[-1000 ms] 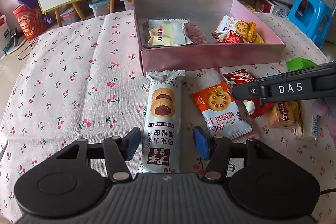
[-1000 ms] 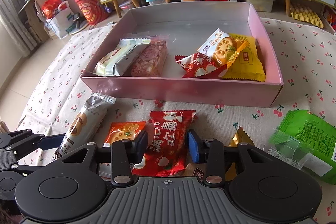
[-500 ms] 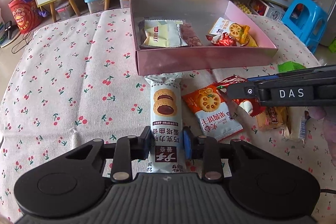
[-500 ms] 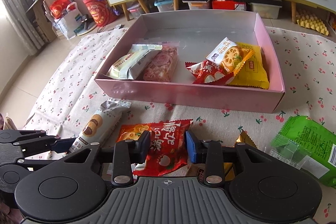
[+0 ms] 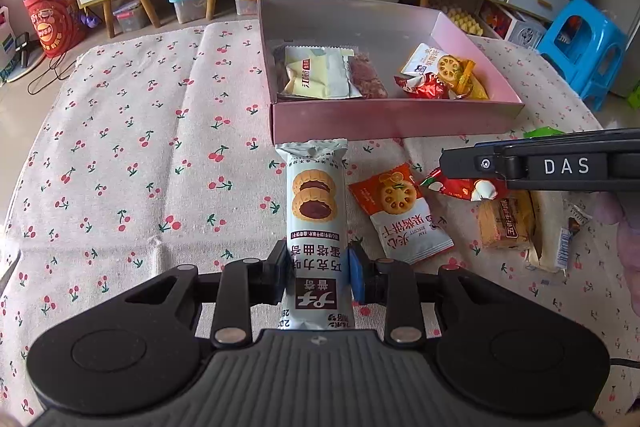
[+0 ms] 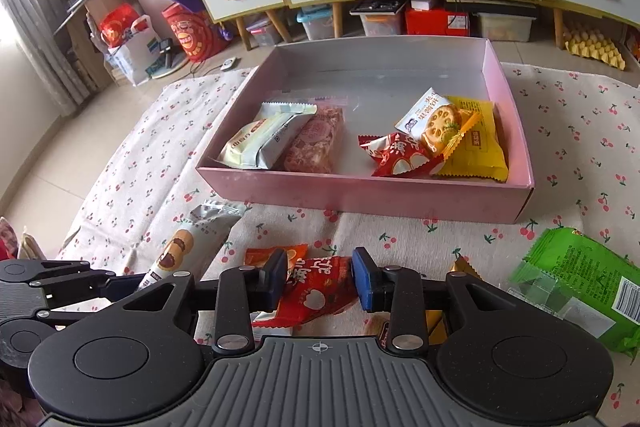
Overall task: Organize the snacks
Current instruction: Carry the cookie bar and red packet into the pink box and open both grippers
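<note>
The left gripper [image 5: 318, 273] has just clamped its jaws on the long grey biscuit pack [image 5: 316, 211]; the right gripper [image 6: 320, 279], marked "DAS", grasps a red snack packet [image 6: 318, 291]. An orange packet [image 5: 400, 211] reading "JAM BISCUIT" lies between them. Beyond, the pink box [image 6: 360, 195] holds a cream packet, a reddish bar, red, white and yellow packets.

Each matte black plastic two-finger tool [image 5: 318, 277] has a ribbed grey housing, round side discs, silver rivets and blue fingertip pads [image 5: 355, 277]; the right tool [image 6: 319, 281] carries white "DAS" lettering.
</note>
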Tool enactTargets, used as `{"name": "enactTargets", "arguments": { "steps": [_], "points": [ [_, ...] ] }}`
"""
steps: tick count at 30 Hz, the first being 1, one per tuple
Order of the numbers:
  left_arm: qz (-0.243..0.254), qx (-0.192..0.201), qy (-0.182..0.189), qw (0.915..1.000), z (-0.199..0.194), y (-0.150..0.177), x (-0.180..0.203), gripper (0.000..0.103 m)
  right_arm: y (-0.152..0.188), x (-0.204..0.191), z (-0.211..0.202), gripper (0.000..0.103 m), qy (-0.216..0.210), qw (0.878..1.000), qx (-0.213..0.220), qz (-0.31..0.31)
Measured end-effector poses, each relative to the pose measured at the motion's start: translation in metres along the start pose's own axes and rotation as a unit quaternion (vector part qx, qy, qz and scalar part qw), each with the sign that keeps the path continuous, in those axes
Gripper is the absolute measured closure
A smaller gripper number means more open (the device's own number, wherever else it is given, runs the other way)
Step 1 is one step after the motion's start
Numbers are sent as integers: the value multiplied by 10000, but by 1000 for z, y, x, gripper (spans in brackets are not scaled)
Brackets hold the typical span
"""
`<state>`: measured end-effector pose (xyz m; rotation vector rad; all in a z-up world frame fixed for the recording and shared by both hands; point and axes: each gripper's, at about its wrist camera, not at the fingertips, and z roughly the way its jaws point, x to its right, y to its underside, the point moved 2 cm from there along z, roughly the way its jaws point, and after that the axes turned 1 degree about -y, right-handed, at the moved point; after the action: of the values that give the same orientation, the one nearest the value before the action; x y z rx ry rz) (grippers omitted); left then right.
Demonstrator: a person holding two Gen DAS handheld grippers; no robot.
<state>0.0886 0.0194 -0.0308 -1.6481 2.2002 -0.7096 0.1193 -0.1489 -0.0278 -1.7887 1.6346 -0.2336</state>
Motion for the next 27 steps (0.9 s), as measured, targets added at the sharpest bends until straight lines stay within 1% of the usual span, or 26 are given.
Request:
{"name": "enactTargets", "arguments": {
  "steps": [7, 13, 19, 25, 27],
  "points": [
    [-89, 30, 77, 9999, -9, -2, -2, 75, -13, 0, -14, 70, -183, 9996, 171, 96],
    [-167, 78, 160, 9997, -17, -3, -2, 75, -32, 2, -25, 70, -321, 9978, 511, 280],
    [-294, 148, 228, 9992, -22, -6, -2, 75, -51, 15, -16, 70, -213, 9952, 776, 558],
    [-406, 229, 301, 9985, -27, -13, 2, 75, -66, 32, -3, 70, -197, 9912, 935, 913],
    [-400, 267, 293, 9984, -27, -17, 5, 75, -69, 37, 3, 70, -251, 9900, 915, 1041]
  ]
}}
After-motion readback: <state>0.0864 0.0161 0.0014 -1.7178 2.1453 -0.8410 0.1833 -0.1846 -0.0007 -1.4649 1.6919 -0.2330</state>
